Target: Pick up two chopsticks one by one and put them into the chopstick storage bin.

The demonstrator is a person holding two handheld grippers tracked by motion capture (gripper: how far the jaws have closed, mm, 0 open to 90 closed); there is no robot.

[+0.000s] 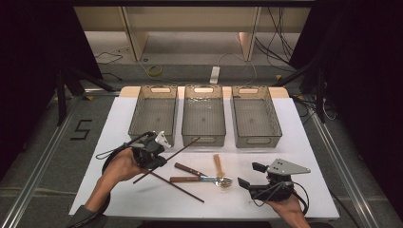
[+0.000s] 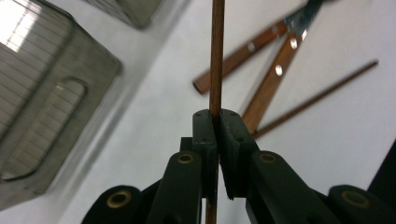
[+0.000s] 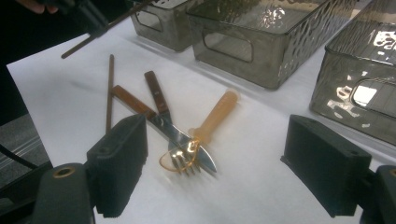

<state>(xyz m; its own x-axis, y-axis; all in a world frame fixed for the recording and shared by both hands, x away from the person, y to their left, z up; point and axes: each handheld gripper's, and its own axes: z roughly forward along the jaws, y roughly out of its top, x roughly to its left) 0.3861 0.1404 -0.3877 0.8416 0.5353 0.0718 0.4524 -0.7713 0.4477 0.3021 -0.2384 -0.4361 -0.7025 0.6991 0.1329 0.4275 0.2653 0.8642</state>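
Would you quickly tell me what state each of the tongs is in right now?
Left tongs: closed on a chopstick, held off the table.
Right tongs: open, holding nothing.

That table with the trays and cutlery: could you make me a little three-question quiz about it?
1. How many trays stand along the far side?
2. True or false: the left gripper holds a chopstick.
3. What lies on the white sheet before the right gripper: A a cup, B cutlery, C a sponge?

Key: 1. three; 2. true; 3. B
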